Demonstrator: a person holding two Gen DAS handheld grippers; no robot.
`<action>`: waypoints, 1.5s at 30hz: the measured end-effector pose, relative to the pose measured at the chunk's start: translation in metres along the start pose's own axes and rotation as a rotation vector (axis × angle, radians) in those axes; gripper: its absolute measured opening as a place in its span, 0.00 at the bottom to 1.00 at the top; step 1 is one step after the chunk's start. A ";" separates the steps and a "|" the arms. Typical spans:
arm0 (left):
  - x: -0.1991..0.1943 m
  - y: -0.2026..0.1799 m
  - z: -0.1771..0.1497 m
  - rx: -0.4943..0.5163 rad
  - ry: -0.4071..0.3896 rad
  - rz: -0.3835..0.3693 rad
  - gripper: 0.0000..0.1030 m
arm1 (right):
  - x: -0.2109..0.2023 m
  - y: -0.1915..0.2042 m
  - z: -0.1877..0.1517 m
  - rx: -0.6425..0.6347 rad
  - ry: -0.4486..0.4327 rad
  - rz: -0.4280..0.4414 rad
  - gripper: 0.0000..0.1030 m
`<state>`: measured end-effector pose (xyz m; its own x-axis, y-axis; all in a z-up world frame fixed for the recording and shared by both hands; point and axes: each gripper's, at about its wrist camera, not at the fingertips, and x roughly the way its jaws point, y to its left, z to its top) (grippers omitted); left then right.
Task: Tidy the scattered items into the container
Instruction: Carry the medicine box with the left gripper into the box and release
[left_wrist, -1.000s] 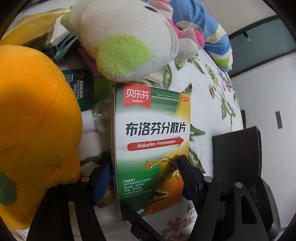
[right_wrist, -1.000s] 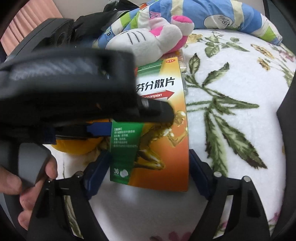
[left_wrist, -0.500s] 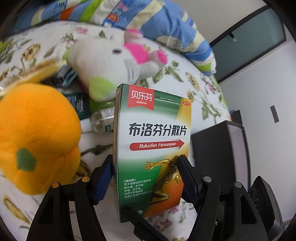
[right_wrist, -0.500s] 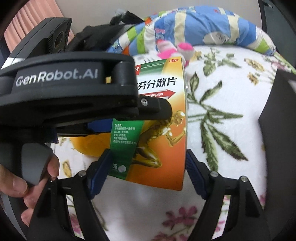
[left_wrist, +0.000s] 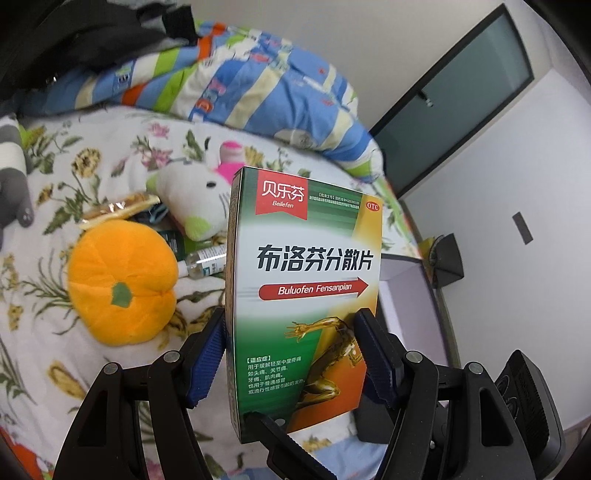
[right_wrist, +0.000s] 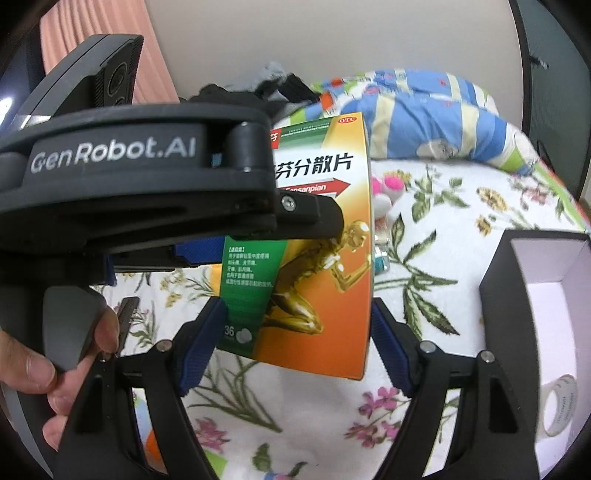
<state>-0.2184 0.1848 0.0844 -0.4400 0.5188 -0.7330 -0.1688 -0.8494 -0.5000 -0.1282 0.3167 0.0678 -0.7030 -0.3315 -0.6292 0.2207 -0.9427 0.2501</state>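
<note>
My left gripper (left_wrist: 291, 332) is shut on a green, white and orange medicine box (left_wrist: 306, 295) and holds it upright above the flowered bed. The same box (right_wrist: 321, 258) shows in the right wrist view, with the left gripper's black body in front of it. My right gripper (right_wrist: 295, 332) is open and empty; its blue pads stand on either side of the box's lower edge without touching it. A black box with a white inside (right_wrist: 532, 273) sits on the bed at the right, with a roll of clear tape (right_wrist: 557, 402) in it.
On the bed lie an orange plush pumpkin (left_wrist: 122, 288), a white plush cat (left_wrist: 199, 192), a small clear bottle (left_wrist: 205, 262), a yellow snack packet (left_wrist: 118, 208) and a grey plush toy (left_wrist: 14, 177). A striped quilt (left_wrist: 236, 85) is bunched at the far side.
My left gripper has lifted the medicine box up from among the toys and carried it back. The black container has come into the right wrist view.
</note>
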 end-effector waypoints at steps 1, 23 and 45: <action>-0.007 -0.003 0.000 0.003 -0.008 -0.003 0.67 | -0.006 0.005 0.002 -0.007 -0.010 -0.002 0.76; -0.106 -0.093 -0.023 0.114 -0.125 -0.051 0.67 | -0.133 0.030 0.013 -0.042 -0.170 -0.053 0.75; -0.042 -0.216 -0.062 0.249 -0.033 -0.101 0.68 | -0.204 -0.064 -0.026 0.081 -0.217 -0.160 0.75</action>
<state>-0.1087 0.3521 0.1947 -0.4376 0.6026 -0.6674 -0.4236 -0.7929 -0.4381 0.0188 0.4441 0.1610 -0.8551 -0.1550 -0.4948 0.0470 -0.9735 0.2237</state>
